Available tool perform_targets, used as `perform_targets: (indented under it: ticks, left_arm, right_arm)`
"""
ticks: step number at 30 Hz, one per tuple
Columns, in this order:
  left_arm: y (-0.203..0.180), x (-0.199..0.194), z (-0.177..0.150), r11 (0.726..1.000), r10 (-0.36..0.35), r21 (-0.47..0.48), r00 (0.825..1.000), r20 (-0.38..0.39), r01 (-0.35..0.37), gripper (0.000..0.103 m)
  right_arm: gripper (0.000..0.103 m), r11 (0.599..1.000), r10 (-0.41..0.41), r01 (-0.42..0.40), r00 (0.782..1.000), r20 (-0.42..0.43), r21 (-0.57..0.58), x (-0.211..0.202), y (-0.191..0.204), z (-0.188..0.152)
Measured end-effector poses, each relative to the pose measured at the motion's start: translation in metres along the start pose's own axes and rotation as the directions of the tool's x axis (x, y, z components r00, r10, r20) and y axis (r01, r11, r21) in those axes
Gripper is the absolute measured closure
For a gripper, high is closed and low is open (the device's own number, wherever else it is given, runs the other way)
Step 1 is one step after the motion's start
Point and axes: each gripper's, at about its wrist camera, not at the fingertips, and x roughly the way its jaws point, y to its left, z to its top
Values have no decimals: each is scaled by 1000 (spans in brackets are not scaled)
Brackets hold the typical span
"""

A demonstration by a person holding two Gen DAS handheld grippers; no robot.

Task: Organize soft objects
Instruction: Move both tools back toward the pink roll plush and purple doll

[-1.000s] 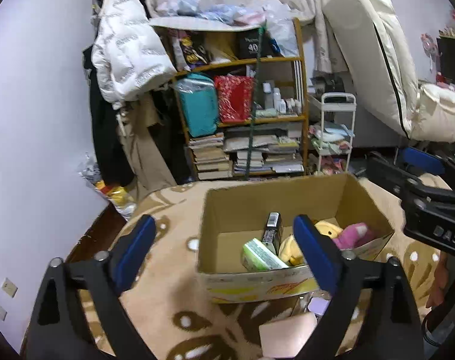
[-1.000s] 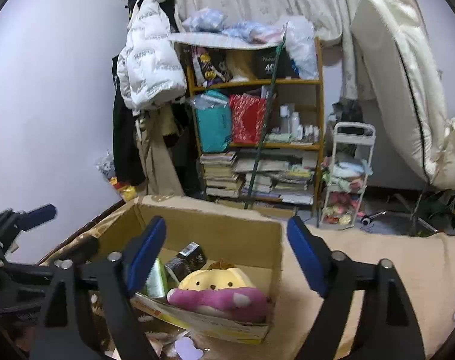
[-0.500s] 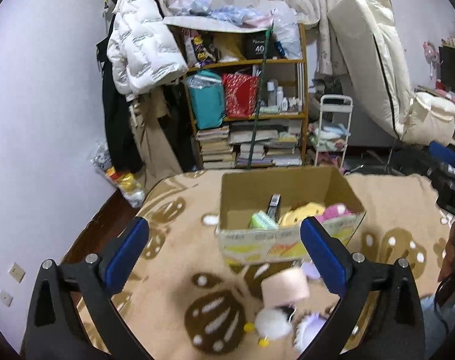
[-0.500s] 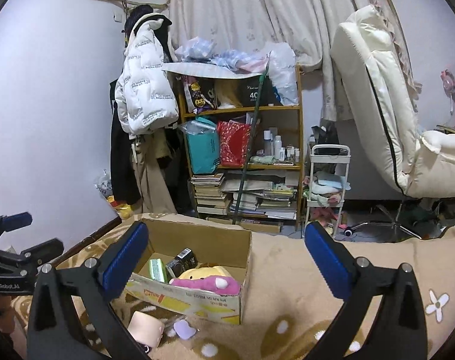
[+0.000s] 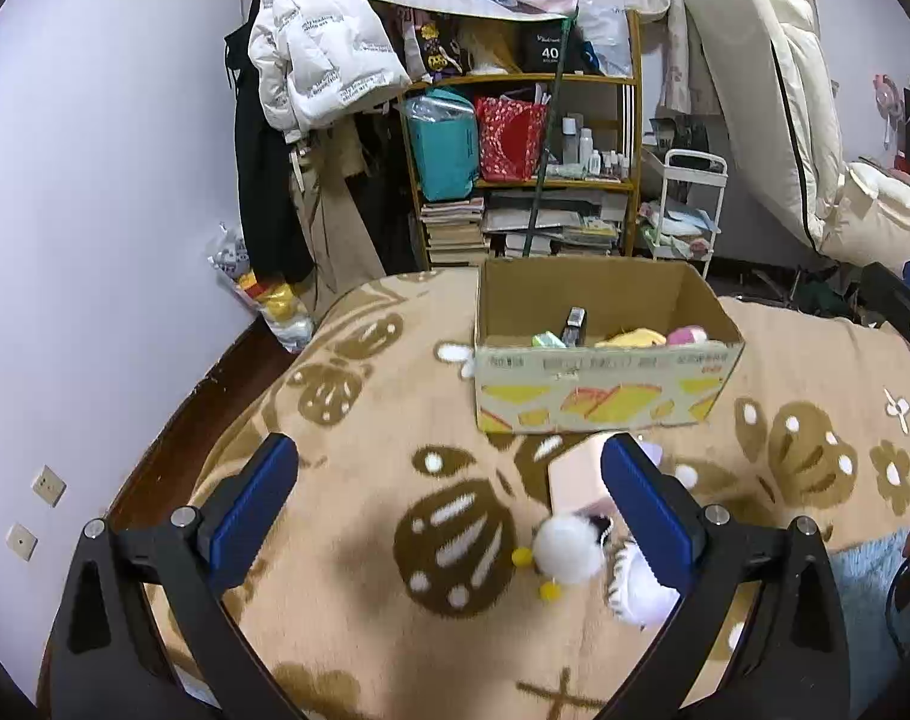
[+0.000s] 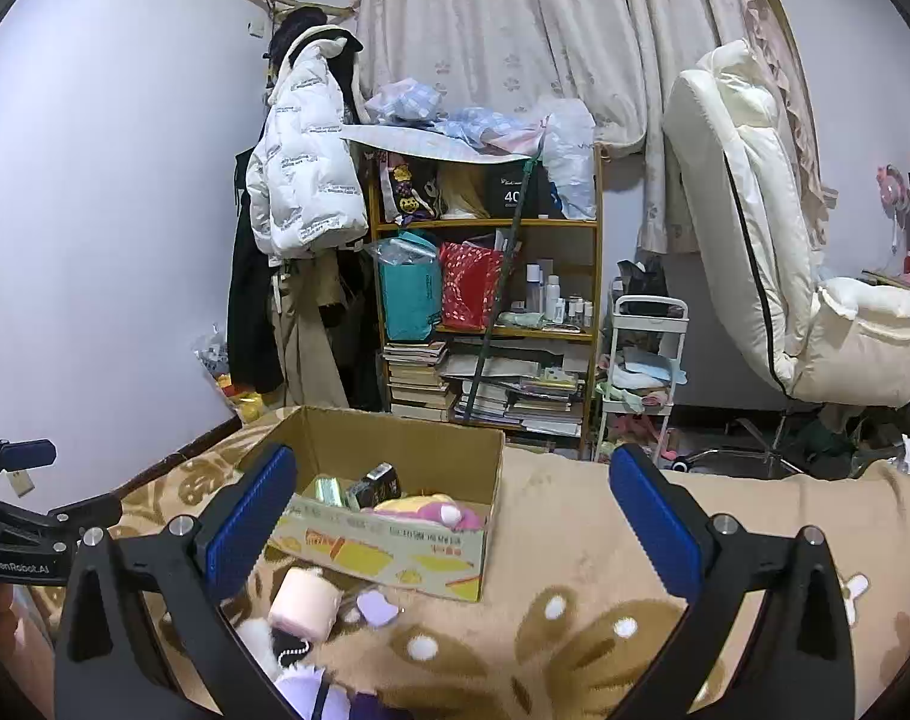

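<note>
An open cardboard box (image 5: 599, 396) stands on a tan patterned blanket (image 5: 371, 480); it also shows in the right wrist view (image 6: 395, 546). Inside lie a yellow and pink plush (image 6: 425, 510) and small packets (image 5: 548, 339). Before the box lie a pink soft block (image 6: 305, 603), a white fluffy toy with yellow feet (image 5: 566, 552) and a purple plush (image 6: 311, 696). My left gripper (image 5: 449, 498) is open and empty, above the blanket, short of the toys. My right gripper (image 6: 452, 519) is open and empty, raised behind them.
A cluttered wooden shelf (image 5: 527, 168) with books and bags stands behind the box. A white jacket (image 5: 317, 66) hangs at the left. A white cart (image 6: 644, 372) and a cream recliner (image 6: 773, 276) stand at the right. The blanket's left edge drops to dark floor (image 5: 215, 396).
Both grippers have pulled back and up from the box. The box now looks smaller and farther, and the loose toys in front of it have come into view.
</note>
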Motion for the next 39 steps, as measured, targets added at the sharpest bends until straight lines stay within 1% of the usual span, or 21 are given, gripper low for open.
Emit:
perform_targets:
  ticks: [3,9,11,14,17,19,24,29,31,34,39]
  left_arm:
    - [-1,-3,-8,1000,-11,-1,1000,-12,11,3]
    - [-4,0,-18,999,-8,32,999,-33,9,3]
    - [-7,6,-21,999,-7,45,999,-50,10,3]
    - [-10,16,-23,998,-11,59,997,-72,15,3]
    - [-13,26,-24,997,-25,65,995,-98,31,3]
    - [-15,34,-25,997,-39,66,992,-121,47,3]
    - [-18,56,-29,995,-75,55,978,-196,88,3]
    - [-21,73,-34,994,-89,44,963,-254,103,3]
    - [-21,81,-35,993,-99,39,954,-282,114,3]
    - [-20,92,-38,992,-110,28,944,-311,125,3]
    - [-20,108,-41,991,-116,22,926,-359,132,3]
  right_arm:
    - [0,1000,0,0,1000,-11,0,-7,4,-7]
    - [0,1000,7,-6,999,-38,29,-11,5,-25]
    - [0,999,8,-6,998,-59,36,-8,4,-30]
    - [0,997,19,-11,994,-106,79,2,-1,-40]
    - [0,992,36,-17,988,-150,127,15,-7,-47]
    - [0,990,44,-20,983,-179,136,22,-7,-52]
    - [0,993,55,-29,970,-237,112,39,-2,-65]
    - [0,994,67,-37,944,-322,98,57,3,-80]
    - [0,995,72,-41,935,-349,93,62,5,-86]
    - [0,997,63,-42,923,-381,65,70,12,-94]
    - [0,997,78,-63,898,-433,51,84,18,-105]
